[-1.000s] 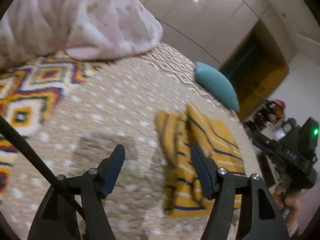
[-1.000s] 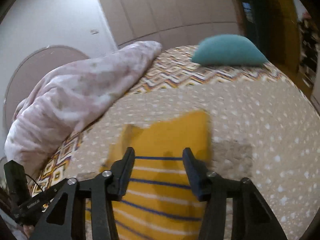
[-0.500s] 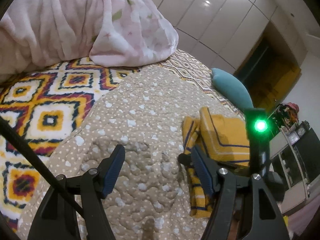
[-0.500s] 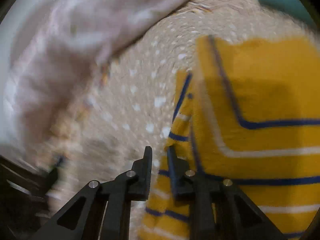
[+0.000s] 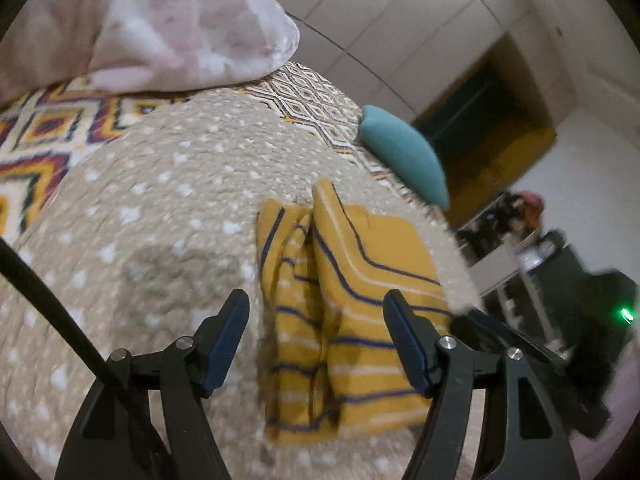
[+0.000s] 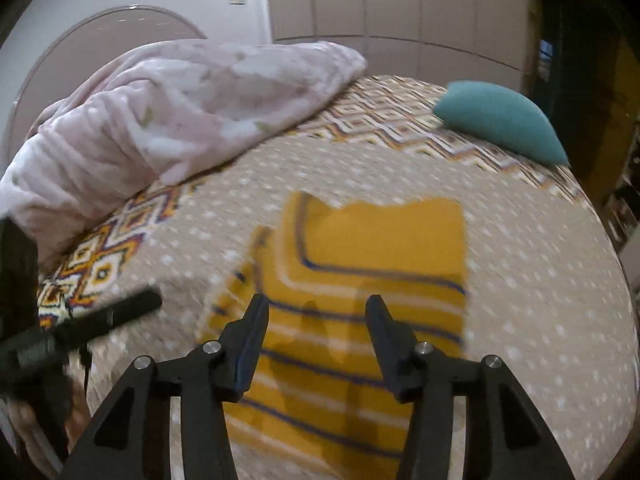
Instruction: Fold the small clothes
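Shirt [image 5: 352, 312], yellow with blue and white stripes, lies partly folded on the beige dotted blanket [image 5: 160, 208]. A bunched strip of it sits along its 9 o'clock side. The left gripper [image 5: 316, 328] is spread wide and holds nothing, with the shirt showing between its fingers. The right gripper [image 6: 316, 332] is also spread wide and empty, up over the shirt's striped part. A teal pillow [image 6: 500, 120] rests past the shirt at about 1 o'clock. A pink fluffy blanket [image 6: 168, 120] is piled at about 10 o'clock, on a zigzag bed cover [image 6: 400, 120].
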The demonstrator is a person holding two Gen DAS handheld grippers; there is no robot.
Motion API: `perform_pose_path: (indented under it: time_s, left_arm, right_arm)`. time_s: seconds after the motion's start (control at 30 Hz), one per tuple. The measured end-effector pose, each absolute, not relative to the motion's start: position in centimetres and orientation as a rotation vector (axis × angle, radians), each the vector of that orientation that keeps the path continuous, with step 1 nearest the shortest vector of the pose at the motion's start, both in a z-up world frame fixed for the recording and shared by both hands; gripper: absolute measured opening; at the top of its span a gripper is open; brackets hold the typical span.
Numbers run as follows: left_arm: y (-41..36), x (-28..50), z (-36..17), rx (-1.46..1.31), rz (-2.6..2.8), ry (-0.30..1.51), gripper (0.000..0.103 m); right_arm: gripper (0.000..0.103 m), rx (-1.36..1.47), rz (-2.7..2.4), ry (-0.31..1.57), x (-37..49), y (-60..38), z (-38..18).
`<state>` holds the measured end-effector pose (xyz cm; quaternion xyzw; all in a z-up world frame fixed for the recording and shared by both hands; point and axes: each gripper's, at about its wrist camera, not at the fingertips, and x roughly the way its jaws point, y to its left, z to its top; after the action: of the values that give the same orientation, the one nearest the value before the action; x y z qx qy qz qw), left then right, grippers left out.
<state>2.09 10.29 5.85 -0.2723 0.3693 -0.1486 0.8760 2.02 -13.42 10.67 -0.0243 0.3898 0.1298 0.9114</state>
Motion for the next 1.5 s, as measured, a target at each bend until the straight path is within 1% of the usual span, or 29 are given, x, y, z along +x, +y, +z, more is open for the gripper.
perform_pose_path:
  time_s: [0.03, 0.1, 0.13, 0.2, 0.23, 0.3, 0.37, 0.43, 0.5, 0.57, 0.7, 0.8, 0.87, 0.93, 1.0, 1.03, 1.17, 1.2, 1.23, 1.27, 1.3, 1.37, 1.43, 1.5]
  left_arm:
    - [9.5, 2.9, 5.4, -0.541, -0.292, 0.787, 0.068]
    - [8.1, 4.5, 3.4, -0.542, -0.316, 0.875, 0.067]
    - [7.7, 4.9, 2.6, -0.559, -0.345, 0.906, 0.054]
    - [6.6, 5.5, 1.5, -0.577, -0.416, 0.958, 0.036]
    - [6.1, 5.3, 1.8, -0.535, -0.414, 0.940, 0.028]
    - [6.2, 5.0, 2.8, -0.516, -0.412, 0.908, 0.021]
    - [7.5, 4.5, 4.2, -0.558, -0.410, 0.865, 0.008]
    - [9.0, 4.0, 5.3, -0.581, -0.396, 0.834, 0.003]
    - [10.3, 3.8, 5.9, -0.559, -0.326, 0.818, 0.003]
    - [11.5, 3.9, 5.1, -0.589, -0.310, 0.841, 0.003]
    - [11.2, 4.4, 3.4, -0.606, -0.307, 0.888, 0.004]
    - [11.2, 4.1, 3.8, -0.605, -0.309, 0.865, 0.005]
    - [11.6, 3.2, 4.4, -0.615, -0.328, 0.829, 0.015]
    - [11.3, 2.2, 5.1, -0.632, -0.374, 0.802, 0.051]
    - [10.6, 2.0, 5.4, -0.633, -0.406, 0.782, 0.061]
    - [9.7, 2.1, 5.5, -0.621, -0.438, 0.786, 0.061]
    - [6.2, 4.0, 4.1, -0.595, -0.484, 0.873, 0.061]
    - [5.2, 4.5, 3.4, -0.591, -0.494, 0.906, 0.046]
    - [4.1, 5.2, 2.6, -0.570, -0.491, 0.955, 0.018]
    - [3.4, 5.5, 2.1, -0.551, -0.489, 0.986, 0.011]
    - [2.9, 5.8, 2.0, -0.539, -0.475, 1.004, 0.010]
    - [3.4, 5.4, 3.5, -0.535, -0.443, 0.977, 0.009]
    - [5.1, 4.4, 5.6, -0.545, -0.430, 0.925, 0.009]
    - [6.9, 3.6, 6.4, -0.521, -0.360, 0.903, 0.009]
  right_arm:
    - [0.055, -0.042, 0.257, 0.804, 1.9, -14.2, 10.8]
    - [0.055, -0.022, 0.243, 0.803, 1.6, -15.1, 10.8]
    - [0.055, -0.006, 0.237, 0.803, 1.2, -15.8, 10.7]
    - [0.055, 0.010, 0.229, 0.801, 0.8, -16.4, 10.6]
    - [0.055, 0.017, 0.222, 0.796, 0.6, -16.9, 10.6]
    - [0.055, 0.027, 0.210, 0.789, 0.4, -17.4, 10.8]
    - [0.055, 0.042, 0.202, 0.778, 0.3, -17.6, 11.0]
    - [0.055, 0.058, 0.203, 0.766, 0.3, -17.6, 11.3]
    - [0.055, 0.063, 0.210, 0.754, 0.2, -17.3, 11.7]
    - [0.055, 0.065, 0.215, 0.739, 0.2, -16.8, 12.1]
    - [0.055, 0.090, 0.233, 0.745, 1.0, -16.0, 12.3]
    - [0.055, 0.116, 0.228, 0.769, 1.7, -16.0, 11.6]
    - [0.055, 0.115, 0.218, 0.779, 1.7, -16.0, 11.1]
    - [0.055, 0.109, 0.216, 0.787, 1.3, -16.2, 10.6]
    - [0.055, 0.097, 0.211, 0.791, 0.7, -16.4, 10.3]
    - [0.055, 0.094, 0.209, 0.791, 0.4, -16.7, 10.2]
    - [0.055, 0.096, 0.201, 0.785, -1.0, -17.9, 9.8]
    - [0.055, 0.101, 0.199, 0.785, -1.3, -18.3, 9.7]
    - [0.055, 0.109, 0.199, 0.785, -1.6, -18.7, 9.5]
    - [0.055, 0.119, 0.200, 0.784, -1.9, -19.1, 9.4]
    - [0.055, 0.129, 0.202, 0.781, -2.1, -19.5, 9.3]
    - [0.055, 0.144, 0.203, 0.774, -2.6, -20.4, 9.1]
    - [0.055, 0.166, 0.210, 0.763, -3.0, -21.5, 9.2]
    - [0.055, 0.188, 0.220, 0.752, -3.3, -22.4, 9.4]
